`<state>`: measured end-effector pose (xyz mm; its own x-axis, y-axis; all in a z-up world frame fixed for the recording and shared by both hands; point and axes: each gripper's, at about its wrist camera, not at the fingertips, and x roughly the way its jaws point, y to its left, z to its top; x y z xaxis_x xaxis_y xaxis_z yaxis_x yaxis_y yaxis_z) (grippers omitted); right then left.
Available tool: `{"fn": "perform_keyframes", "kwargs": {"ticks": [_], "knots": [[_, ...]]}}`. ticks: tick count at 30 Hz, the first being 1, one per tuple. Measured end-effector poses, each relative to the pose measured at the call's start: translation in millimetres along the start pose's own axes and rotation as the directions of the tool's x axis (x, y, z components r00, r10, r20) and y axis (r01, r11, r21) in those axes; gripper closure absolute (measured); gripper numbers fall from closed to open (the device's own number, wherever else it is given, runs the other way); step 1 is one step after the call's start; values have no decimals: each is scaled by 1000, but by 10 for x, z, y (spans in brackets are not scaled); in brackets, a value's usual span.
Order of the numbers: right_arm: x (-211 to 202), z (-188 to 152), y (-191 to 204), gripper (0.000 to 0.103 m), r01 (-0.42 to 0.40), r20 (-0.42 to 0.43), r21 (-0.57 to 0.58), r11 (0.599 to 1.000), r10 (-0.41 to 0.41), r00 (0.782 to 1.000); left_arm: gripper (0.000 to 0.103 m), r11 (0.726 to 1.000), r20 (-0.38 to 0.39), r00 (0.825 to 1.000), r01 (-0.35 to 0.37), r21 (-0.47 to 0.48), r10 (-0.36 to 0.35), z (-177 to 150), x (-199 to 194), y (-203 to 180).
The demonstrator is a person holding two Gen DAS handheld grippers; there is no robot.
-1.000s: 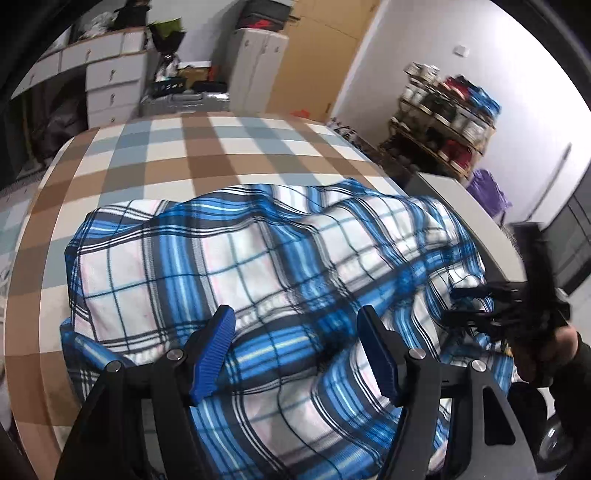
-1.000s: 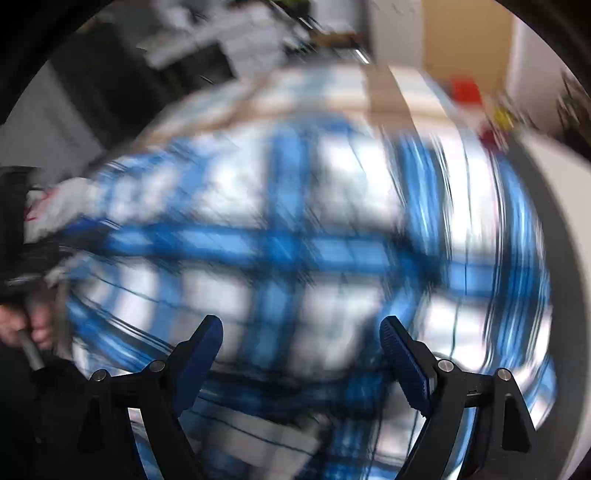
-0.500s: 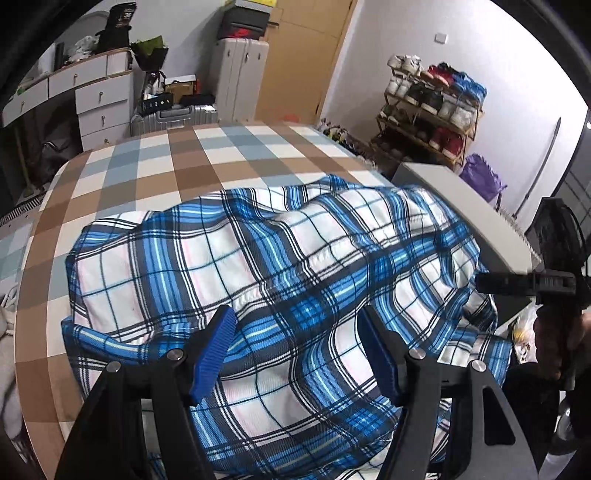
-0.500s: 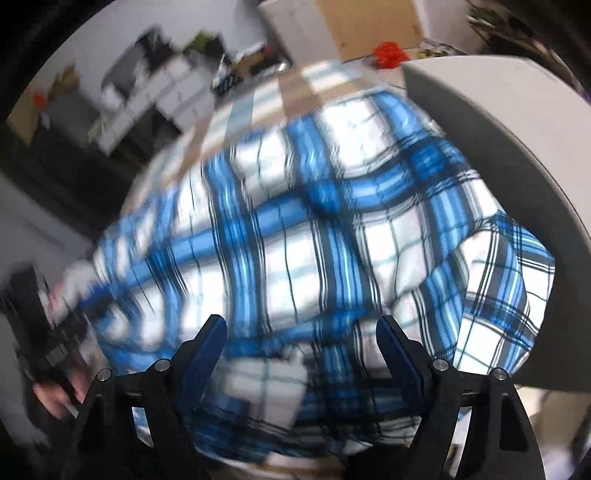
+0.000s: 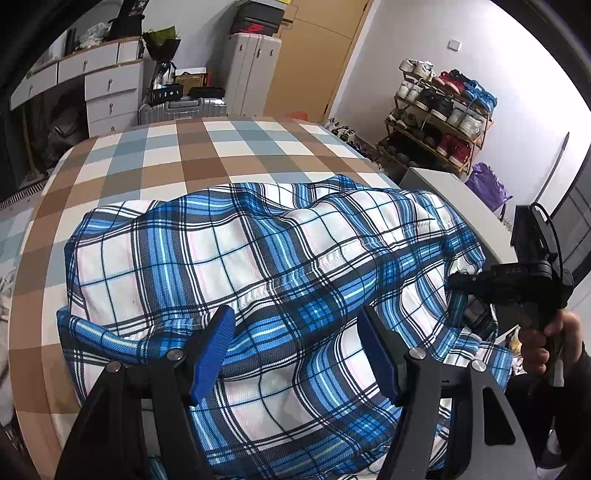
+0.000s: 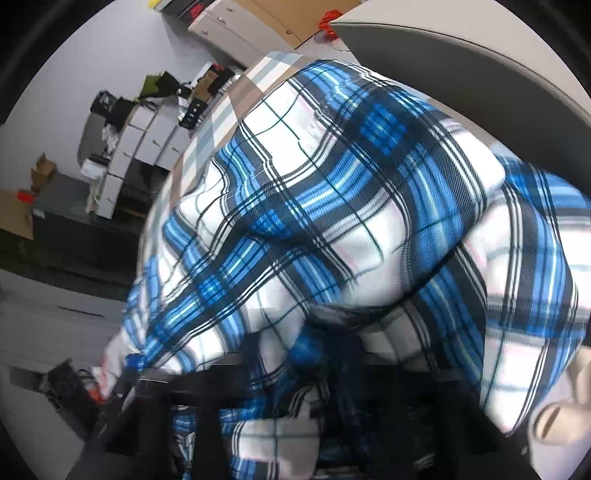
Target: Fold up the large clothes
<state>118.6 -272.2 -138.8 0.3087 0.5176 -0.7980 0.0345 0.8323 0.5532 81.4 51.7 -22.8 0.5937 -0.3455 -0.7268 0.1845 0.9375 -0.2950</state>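
Garments: one plaid shirt [image 5: 280, 266], centre, on checked bed [image 5: 192, 155].
Left gripper [image 5: 295, 354]: jaws apart, empty.
Right gripper [image 6: 325, 354]: closing, shirt fabric bunched between its jaws.
Right edge: shoe rack [image 5: 439, 110].

light: bright, even indoor
left view: sharp
right view: motion-blurred near bottom
edges: fisheye bend, black corners

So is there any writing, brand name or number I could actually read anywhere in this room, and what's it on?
Nothing can be read with certainty.
Small pale markings on the right gripper: too small and blurred to read.
White marks on the dark box above the suitcase: too small.
Red mark on the black boxes atop the cabinet: a logo shape, no legible letters.
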Motion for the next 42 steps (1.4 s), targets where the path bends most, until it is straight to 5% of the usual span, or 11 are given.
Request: {"fn": "perform_keyframes", "kwargs": {"ticks": [13,16,18,22,25,33,35,36,37,38,42], "knots": [[-816,-310,-130,97,-134,113,-43,990,138,984,39,1000,-20,1000,-4,-23,4,26,82,-10],[-817,-349,-176,97,-74,110,-27,997,76,991,39,1000,-27,1000,-3,-14,3,10,89,-32],[-660,-337,-314,97,20,43,17,1000,-21,999,39,1000,-32,999,-18,7,18,-5,102,-68],[-528,-319,-262,97,87,-37,-12,996,-88,995,39,997,-42,998,-51,54,53,-45,114,-138],[-692,-374,-141,97,50,-39,-71,996,-53,998,39,998,-36,998,-45,51,47,-40,70,-143],[-1176,-80,682,92,12,189,-249,968,37,981,39,992,65,990,-122,3,122,227,-172,-180],[-1032,89,907,82,16,205,-270,963,41,978,39,987,101,982,-158,-21,160,258,-186,-122],[-872,207,1057,53,-10,204,-284,959,70,976,39,980,114,974,-193,-44,197,269,-168,-67],[-739,271,1154,13,-10,214,-291,957,75,974,39,978,103,973,-201,-59,206,285,-126,-11],[-616,337,1250,4,14,248,-285,958,60,967,39,978,93,975,-198,-70,204,294,-92,29],[-76,386,1445,5,71,199,-297,952,-11,980,39,967,49,973,-217,-130,225,333,59,204]]}}
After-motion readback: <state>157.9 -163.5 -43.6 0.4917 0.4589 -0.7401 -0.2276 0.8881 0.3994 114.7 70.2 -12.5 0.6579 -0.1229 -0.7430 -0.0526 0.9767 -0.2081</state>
